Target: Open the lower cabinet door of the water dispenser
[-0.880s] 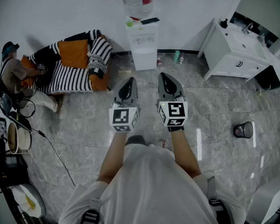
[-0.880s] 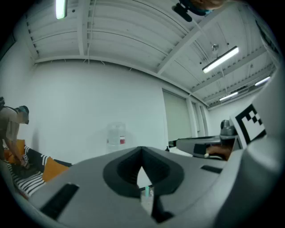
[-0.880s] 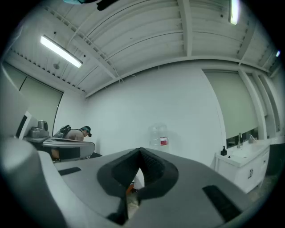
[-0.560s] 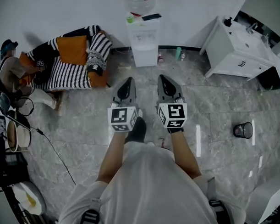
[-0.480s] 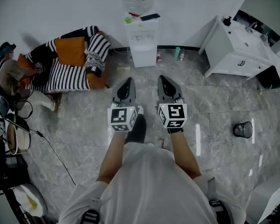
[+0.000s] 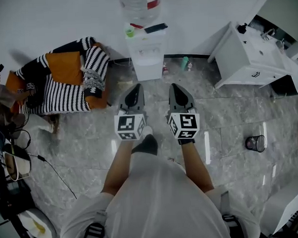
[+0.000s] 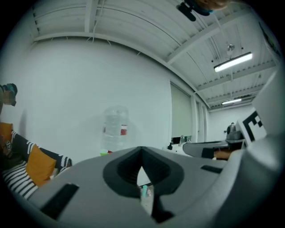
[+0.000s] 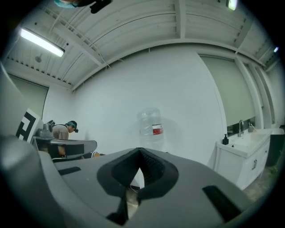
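Red label, print unreadable, on the bottle [image 6: 140, 6] atop the water dispenser [image 6: 147, 52]; jaws of left gripper [image 6: 134, 88] and right gripper [image 6: 176, 88] pressed together, empty.

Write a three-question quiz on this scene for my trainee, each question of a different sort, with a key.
1. True or false: the left hand-held gripper touches the water dispenser.
2. What stands on top of the water dispenser? A) a kettle B) a large clear bottle C) a potted plant
3. Fill in: on the right hand-held gripper, the jaws stand ___, with nothing between them.
Key: 1 false, it is well short of it; 2 B; 3 shut.
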`<state>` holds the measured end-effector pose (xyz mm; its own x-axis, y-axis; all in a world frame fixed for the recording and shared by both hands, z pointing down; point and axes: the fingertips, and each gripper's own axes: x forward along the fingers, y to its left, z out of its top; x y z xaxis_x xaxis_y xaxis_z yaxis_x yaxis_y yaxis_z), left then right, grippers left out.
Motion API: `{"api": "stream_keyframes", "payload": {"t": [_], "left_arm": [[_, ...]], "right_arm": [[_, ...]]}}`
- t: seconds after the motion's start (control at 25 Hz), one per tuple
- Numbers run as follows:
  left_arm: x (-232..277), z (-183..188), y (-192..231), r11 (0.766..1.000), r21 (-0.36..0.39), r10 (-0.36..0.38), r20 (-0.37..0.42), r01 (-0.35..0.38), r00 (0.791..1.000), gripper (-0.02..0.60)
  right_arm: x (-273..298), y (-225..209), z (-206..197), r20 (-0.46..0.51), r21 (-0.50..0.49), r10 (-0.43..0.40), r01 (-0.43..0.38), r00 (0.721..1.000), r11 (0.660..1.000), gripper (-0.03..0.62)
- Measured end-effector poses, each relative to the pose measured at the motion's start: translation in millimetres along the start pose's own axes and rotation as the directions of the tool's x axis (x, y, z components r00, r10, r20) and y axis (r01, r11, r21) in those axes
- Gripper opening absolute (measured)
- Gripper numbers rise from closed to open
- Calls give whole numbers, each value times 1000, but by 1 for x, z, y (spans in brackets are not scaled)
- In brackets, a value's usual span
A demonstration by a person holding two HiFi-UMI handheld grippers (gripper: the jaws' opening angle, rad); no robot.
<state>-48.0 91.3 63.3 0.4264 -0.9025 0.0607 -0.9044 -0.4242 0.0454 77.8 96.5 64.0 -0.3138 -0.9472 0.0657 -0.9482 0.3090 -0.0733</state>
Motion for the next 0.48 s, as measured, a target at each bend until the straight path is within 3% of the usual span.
{"api": "stream_keyframes", "payload": {"t": [0.24, 0.48], "left_arm": [[72, -5, 57, 999, -33, -6, -19, 6, 1000, 9], [126, -20, 92, 998, -62, -36, -36, 34, 999, 9]], "right_arm": [[102, 5, -2, -48, -11, 21, -22, 999, 1000, 8], [161, -1, -32, -108, 25, 2, 0, 994, 1000, 8]]}}
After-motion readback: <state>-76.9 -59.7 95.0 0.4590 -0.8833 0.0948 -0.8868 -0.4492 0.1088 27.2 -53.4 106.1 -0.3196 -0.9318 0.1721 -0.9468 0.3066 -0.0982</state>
